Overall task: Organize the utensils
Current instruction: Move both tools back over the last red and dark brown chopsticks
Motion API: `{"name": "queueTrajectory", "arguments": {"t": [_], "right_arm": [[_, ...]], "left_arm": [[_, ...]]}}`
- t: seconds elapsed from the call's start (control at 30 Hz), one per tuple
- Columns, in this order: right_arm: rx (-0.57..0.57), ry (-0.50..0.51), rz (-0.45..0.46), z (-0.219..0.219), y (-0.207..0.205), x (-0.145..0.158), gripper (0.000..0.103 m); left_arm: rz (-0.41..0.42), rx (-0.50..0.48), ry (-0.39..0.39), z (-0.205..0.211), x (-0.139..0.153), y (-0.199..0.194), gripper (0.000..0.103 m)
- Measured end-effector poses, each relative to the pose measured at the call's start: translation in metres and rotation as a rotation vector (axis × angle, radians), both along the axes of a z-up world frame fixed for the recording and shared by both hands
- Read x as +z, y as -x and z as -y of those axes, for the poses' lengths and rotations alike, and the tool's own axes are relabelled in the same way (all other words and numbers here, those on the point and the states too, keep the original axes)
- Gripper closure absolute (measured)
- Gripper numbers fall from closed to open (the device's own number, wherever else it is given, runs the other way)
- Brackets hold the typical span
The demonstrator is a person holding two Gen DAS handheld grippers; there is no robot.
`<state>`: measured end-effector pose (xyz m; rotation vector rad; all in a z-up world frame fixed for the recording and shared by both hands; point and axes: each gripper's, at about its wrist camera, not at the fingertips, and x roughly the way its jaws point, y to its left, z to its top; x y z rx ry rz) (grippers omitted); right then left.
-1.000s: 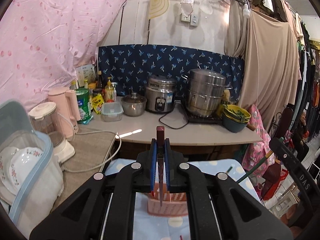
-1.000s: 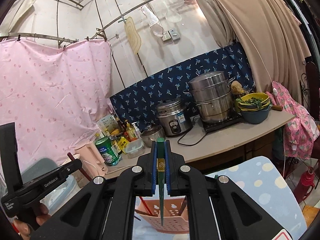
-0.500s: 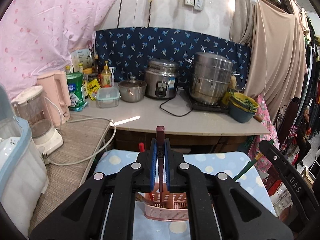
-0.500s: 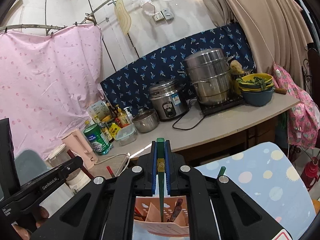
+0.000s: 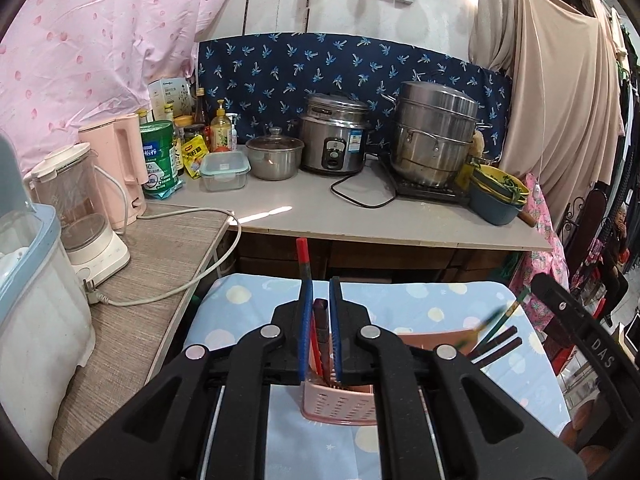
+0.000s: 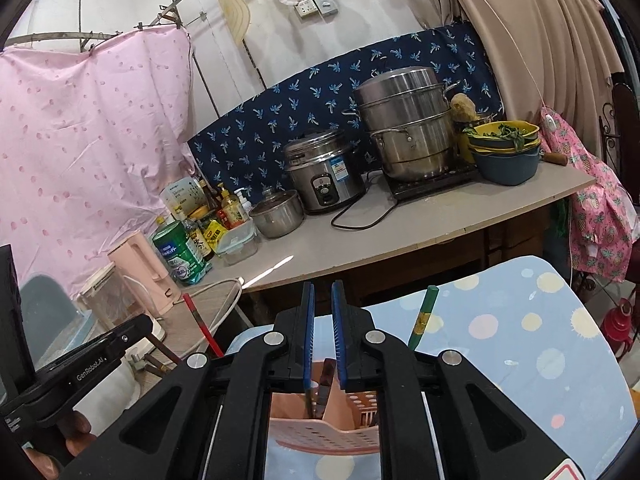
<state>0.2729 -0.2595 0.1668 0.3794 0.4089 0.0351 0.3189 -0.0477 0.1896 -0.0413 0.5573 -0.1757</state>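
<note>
Now both tongs, left (image 5: pixel 319 312) and right (image 6: pixel 321 316), gape slightly, seemingly empty, over the pink perforated plastic holder (image 5: pixel 340 407).

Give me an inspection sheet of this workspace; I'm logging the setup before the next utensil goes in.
Surface: table under a blue dotted cloth.
Job's things: pink holder stands on the cloth; red chopstick, green chopstick and dark ones stand in it.
Clutter: rice cooker, steamer pot, blender, bottles on the counter.
Grippers: left tool and right tool are both open above the holder, holding nothing.
Cables: white cord with a loose plug; black cord.
Surroundings: pink sheet, blue patterned cloth, hanging clothes.
</note>
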Motion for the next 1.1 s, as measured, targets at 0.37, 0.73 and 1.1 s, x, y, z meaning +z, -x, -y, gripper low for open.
{"name": "queueTrajectory", "arguments": {"t": [0.37,0.73,1.1], "right_arm": [[0.031,0.03,0.043,-0.01,0.044,0.014,0.086],[0.074,0.071,0.05,-0.032,0.107,0.015,0.082],[0.074,0.107,-0.029,-0.039,0.177,-0.025,0.076]], "left_arm": [[0.025,0.017,-0.053,-0.002,0.001,0.042,0.068],[0.016,0.007,-0.07,-0.008,0.0,0.092,0.068],[-0.041,0.001,-0.07,-0.019,-0.032,0.148,0.067]]}}
